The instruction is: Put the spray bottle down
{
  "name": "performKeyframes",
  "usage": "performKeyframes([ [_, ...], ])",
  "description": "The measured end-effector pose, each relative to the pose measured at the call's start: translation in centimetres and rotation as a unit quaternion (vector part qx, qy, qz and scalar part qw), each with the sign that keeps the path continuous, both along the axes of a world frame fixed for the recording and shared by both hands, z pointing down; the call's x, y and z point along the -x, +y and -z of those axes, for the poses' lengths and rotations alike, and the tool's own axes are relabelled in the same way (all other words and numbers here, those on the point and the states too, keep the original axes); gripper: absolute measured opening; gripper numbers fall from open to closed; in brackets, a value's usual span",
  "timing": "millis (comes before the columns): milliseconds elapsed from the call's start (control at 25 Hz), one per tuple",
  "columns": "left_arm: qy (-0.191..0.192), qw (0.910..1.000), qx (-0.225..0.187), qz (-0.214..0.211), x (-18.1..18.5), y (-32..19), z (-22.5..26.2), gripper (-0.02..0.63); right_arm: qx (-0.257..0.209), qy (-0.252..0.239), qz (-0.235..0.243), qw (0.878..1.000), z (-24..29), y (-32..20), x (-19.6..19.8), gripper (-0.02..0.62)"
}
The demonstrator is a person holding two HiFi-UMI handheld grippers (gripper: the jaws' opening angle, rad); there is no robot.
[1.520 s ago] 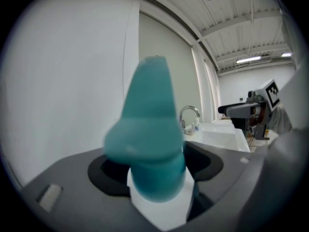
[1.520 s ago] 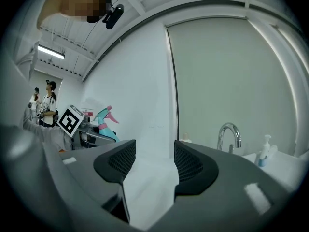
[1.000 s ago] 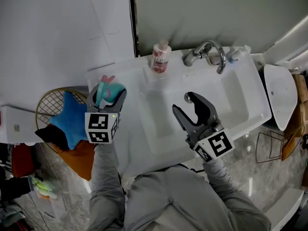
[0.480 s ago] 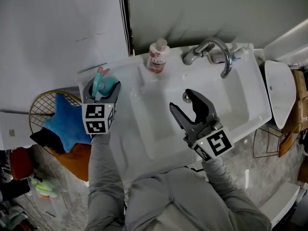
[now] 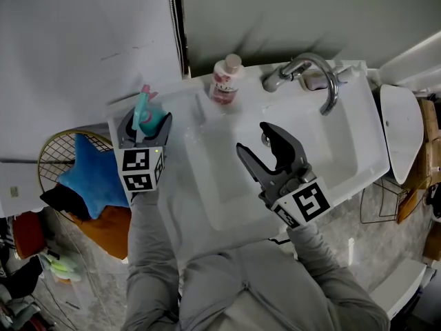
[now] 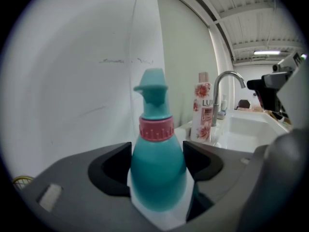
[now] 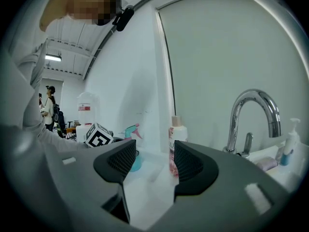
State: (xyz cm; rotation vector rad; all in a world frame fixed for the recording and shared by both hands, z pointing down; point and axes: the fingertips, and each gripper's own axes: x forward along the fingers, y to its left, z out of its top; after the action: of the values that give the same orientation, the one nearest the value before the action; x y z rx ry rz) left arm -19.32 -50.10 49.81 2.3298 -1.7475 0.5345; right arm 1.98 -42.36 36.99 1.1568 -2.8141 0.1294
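Left tool [image 5: 144,128] pinching the teal spray bottle [image 6: 157,168] at its belly, upright between the jaws. Over the last second it has carried the bottle forward, away from the wire basket [image 5: 58,147] and over the sink's corner ledge [image 5: 180,107]. Set-down looks close (contact not visible). Right tool [image 5: 254,139] spread, empty. Beyond: one soap bottle [image 5: 224,81], one tap [image 5: 311,70]. Count: two tools, one spray bottle.

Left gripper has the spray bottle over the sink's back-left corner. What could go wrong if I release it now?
1. The spray bottle is clamped in the left gripper close to the left edge of the sink top. If it lands off-centre, it might tip toward the wire basket below.
2. Whether its base touches the ledge isn't visible, so opening early could drop it.
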Motion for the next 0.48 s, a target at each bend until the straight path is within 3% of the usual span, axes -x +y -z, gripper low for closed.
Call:
performKeyframes([
  [280, 0.001, 0.9998, -0.018, 0.007, 0.1, 0.1, 0.1, 0.386, 0.001, -0.002, 0.001, 1.000, 0.0, 0.0, -0.1, 0.238],
  [480, 0.006, 0.9984, -0.054, 0.014, 0.3, 0.5, 1.2, 0.386, -0.001, -0.003, 0.001, 1.000, 0.2, 0.3, -0.1, 0.238],
])
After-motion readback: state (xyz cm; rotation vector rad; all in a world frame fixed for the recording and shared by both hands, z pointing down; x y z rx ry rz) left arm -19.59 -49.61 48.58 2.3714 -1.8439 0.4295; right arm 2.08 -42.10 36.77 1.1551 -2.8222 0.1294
